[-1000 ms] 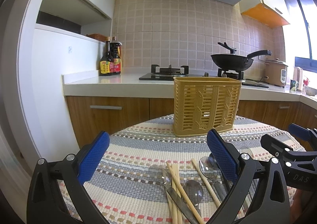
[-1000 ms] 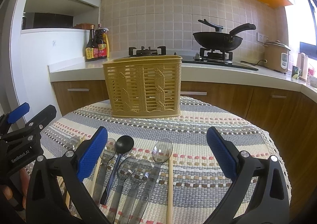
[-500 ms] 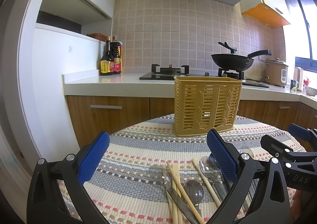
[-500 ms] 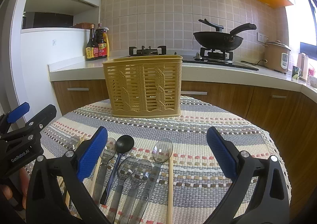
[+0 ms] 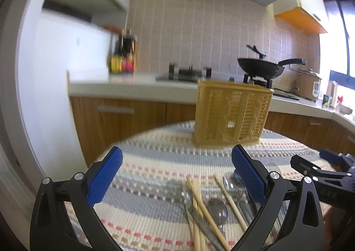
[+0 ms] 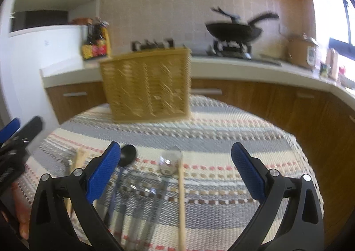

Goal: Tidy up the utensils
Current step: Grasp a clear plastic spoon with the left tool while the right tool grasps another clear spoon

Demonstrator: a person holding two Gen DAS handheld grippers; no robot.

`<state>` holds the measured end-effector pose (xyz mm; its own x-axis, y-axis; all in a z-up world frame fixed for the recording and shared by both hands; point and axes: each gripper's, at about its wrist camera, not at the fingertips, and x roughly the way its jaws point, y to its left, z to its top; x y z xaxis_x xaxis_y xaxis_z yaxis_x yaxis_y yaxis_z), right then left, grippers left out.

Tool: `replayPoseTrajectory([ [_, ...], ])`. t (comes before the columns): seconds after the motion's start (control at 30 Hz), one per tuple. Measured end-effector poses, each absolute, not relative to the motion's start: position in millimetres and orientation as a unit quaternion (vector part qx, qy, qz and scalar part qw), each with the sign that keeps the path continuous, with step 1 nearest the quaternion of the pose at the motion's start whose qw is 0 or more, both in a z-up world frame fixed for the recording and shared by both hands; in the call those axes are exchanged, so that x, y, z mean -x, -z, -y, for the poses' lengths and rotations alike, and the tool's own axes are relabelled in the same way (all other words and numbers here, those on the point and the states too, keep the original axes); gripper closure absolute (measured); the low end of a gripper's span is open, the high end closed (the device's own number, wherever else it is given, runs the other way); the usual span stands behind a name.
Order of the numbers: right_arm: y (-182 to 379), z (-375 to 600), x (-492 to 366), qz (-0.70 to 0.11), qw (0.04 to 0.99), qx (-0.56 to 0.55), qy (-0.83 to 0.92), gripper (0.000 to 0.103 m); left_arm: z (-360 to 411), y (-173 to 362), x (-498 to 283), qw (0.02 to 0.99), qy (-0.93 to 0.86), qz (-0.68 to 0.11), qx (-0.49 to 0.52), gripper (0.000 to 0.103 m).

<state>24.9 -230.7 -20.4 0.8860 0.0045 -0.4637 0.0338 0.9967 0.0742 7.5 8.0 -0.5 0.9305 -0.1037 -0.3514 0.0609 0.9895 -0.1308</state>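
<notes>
We see the striped tablecloth [image 6: 221, 140] bearing the yellow basket [image 6: 147, 86] at its far side. Both the left gripper [image 5: 176, 173] and right gripper [image 6: 175, 173] hover with jaws wide apart, empty, above the chopsticks [image 5: 200, 204] and spoons [image 6: 144, 186] lying near us.

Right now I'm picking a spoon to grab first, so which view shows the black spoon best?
The right wrist view: the black spoon lies on the striped cloth beside the right gripper's left finger, its round bowl plain despite motion blur. In the left wrist view I cannot pick it out; the left gripper's right finger covers that cluster.
</notes>
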Motion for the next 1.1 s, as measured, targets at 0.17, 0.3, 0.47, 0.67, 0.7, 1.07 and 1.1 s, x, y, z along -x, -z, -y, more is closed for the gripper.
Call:
replayPoseTrajectory([
  [0.17,29,246,-33,-0.292,0.952,-0.089,-0.005,0.008,-58,5,-32,0.942,0.104,-0.283,0.149,0.012],
  [0.3,28,249,-43,-0.348,0.934,-0.075,0.010,0.008,-76,5,-50,0.909,0.129,-0.365,0.156,0.017],
  [0.47,27,262,-57,-0.394,0.914,-0.096,-0.007,0.018,-70,16,-72,0.864,0.162,-0.447,0.164,0.032],
  [0.67,29,267,-73,-0.464,0.880,-0.095,-0.040,0.046,-38,37,-83,0.829,0.182,-0.511,0.138,0.053],
  [0.7,30,266,-75,-0.473,0.875,-0.091,-0.047,0.053,-34,38,-83,0.826,0.183,-0.515,0.136,0.055],
  [1.07,48,247,-107,-0.571,0.808,-0.085,-0.117,0.074,-4,48,-99,0.816,0.164,-0.541,0.120,0.071],
  [1.1,52,244,-111,-0.576,0.805,-0.085,-0.115,0.077,-3,50,-101,0.814,0.163,-0.544,0.121,0.072],
])
